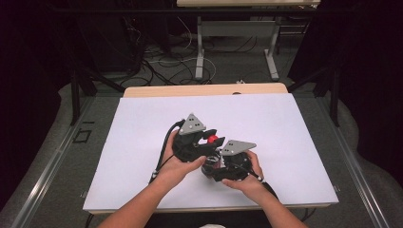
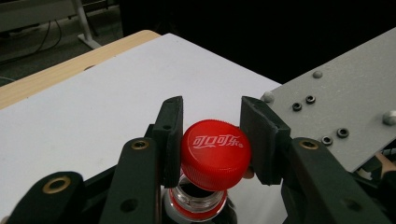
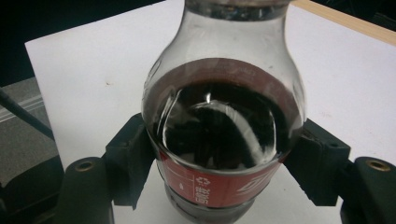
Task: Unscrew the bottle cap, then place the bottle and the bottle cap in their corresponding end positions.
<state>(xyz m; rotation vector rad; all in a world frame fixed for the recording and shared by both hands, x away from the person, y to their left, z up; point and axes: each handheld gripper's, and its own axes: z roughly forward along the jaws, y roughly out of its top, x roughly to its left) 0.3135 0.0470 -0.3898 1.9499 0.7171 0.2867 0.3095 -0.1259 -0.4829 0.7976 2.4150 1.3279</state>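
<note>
A clear cola bottle (image 3: 224, 126) with dark drink and a red label stands near the middle of the white table (image 1: 142, 133). My right gripper (image 3: 224, 170) is shut on its body, one black pad pressing on each side at the label. My left gripper (image 2: 215, 140) is shut on the bottle's red cap (image 2: 215, 149), with a pad against each side of it. In the high view both hands sit close together: the left gripper (image 1: 211, 137) at the red cap (image 1: 213, 139), the right gripper (image 1: 215, 166) lower at the bottle (image 1: 210, 164).
The right gripper's grey plate (image 2: 327, 107) lies close beside the left jaws. White sheet spreads on all sides of the hands, with a wooden edge (image 1: 204, 89) at the far side. Beyond it are table legs (image 1: 199, 52) and cables on the floor.
</note>
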